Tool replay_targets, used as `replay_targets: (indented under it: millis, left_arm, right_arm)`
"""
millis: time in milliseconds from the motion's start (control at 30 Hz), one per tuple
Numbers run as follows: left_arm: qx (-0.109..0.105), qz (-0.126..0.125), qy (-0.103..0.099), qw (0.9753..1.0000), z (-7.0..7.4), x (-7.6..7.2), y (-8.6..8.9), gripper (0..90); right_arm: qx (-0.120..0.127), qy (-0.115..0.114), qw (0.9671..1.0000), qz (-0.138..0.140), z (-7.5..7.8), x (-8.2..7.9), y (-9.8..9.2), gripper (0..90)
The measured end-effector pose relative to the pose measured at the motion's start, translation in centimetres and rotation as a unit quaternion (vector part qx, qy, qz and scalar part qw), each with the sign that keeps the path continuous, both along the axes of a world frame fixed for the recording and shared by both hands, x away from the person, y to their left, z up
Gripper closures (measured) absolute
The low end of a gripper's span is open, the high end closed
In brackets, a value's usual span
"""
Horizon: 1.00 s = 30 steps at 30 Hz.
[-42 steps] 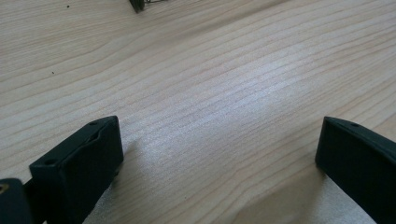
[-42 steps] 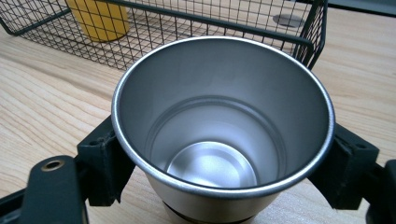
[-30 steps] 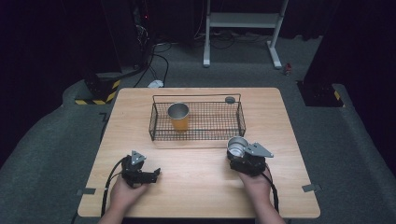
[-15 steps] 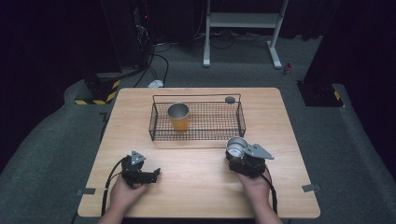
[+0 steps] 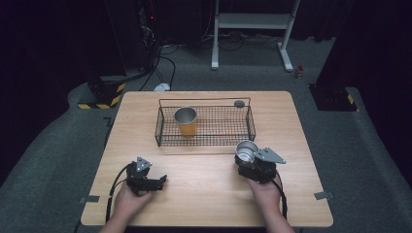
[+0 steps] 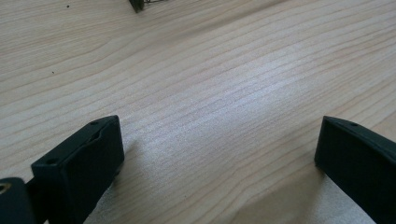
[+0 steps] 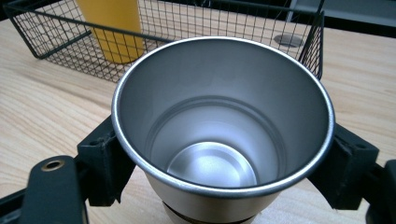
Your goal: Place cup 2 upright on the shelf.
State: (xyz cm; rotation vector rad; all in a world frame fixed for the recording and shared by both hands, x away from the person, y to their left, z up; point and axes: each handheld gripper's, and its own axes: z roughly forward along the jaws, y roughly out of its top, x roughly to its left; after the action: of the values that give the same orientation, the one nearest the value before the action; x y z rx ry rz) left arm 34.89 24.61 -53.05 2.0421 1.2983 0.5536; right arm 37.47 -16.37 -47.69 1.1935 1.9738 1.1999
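A silver steel cup (image 5: 246, 151) (image 7: 219, 130) stands upright between the jaws of my right gripper (image 5: 248, 162) (image 7: 219, 172), which is shut on it just in front of the wire basket (image 5: 204, 139). Its inside is empty. An orange cup (image 5: 185, 121) (image 7: 112, 23) with a steel rim stands in the basket's left half. My left gripper (image 5: 158, 182) (image 6: 217, 158) rests low over the bare table at the front left, open, with nothing between its jaws.
The black wire basket (image 7: 42, 44) sits mid-table toward the far edge. A small dark round disc (image 5: 239, 103) (image 7: 288, 40) lies on the wooden table (image 5: 204, 204) beyond the basket's far right corner. Dark floor, cables and a white stand lie beyond.
My right gripper with the silver cup has shifted very slightly; the left gripper, the basket and the orange cup have stayed where they were.
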Motion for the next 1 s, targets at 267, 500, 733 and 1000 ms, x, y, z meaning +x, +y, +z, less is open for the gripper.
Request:
replay_targets:
  millis: [267,500,733,1000]
  left_arm:
    - [-0.001,0.001,0.001,1.0000,0.0,0.0,0.0,1.5]
    - [-0.001,0.002,0.003,1.0000,0.0,0.1,0.1,0.1]
    - [0.001,0.000,0.002,1.0000,0.0,0.1,0.1,0.3]
    - [0.001,-0.005,0.001,1.0000,0.0,0.1,0.0,0.6]
  right_arm:
    - [-0.008,-0.010,0.9999,-0.007,1.0,0.3,0.5,18.5]
    - [-0.011,-0.008,0.9998,-0.018,1.6,0.3,1.4,18.5]
    - [-0.019,-0.020,0.9994,-0.019,2.6,0.4,2.4,18.5]
    - [-0.020,-0.023,0.9993,-0.023,3.6,0.4,2.8,18.5]
